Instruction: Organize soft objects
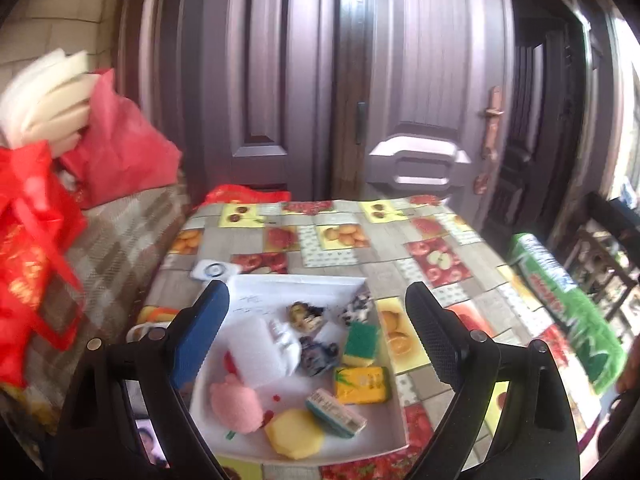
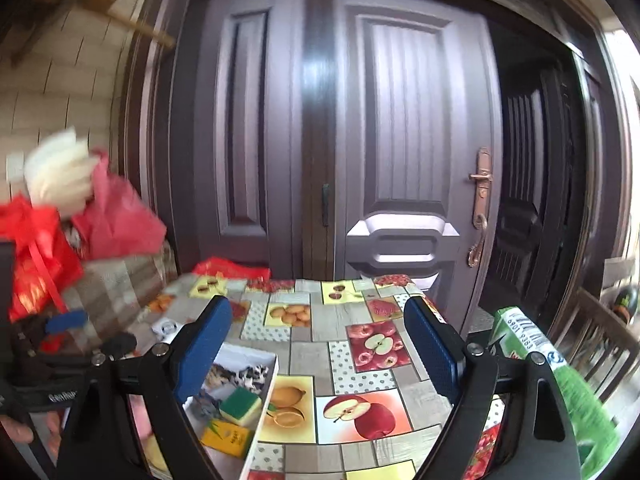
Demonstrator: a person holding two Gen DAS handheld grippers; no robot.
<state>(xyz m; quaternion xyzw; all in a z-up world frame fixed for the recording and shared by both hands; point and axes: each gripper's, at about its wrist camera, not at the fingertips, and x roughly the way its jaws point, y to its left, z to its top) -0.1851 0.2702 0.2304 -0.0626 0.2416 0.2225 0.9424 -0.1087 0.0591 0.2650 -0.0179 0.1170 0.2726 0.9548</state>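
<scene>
White tray (image 1: 256, 292) is sitting on the counter (image 1: 440, 240), its long axis running away from the left camera. It is holding one pink plush (image 1: 236, 404), one yellow round sponge (image 1: 294, 434), one green-topped sponge (image 1: 360, 344), one yellow packet (image 1: 362, 384) and one boxed bar (image 1: 336, 412). Left tool (image 1: 316, 332) and right tool (image 2: 320, 344) are both hanging released, jaws wide, gripping nothing.

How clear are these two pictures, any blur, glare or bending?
Left wrist view: the red bags at the left edge are smeared by motion, the white tray is fairly sharp, and the door bows with fisheye curve. Right wrist view: the green packet is blurred, and daylight washes out the right edge.
</scene>
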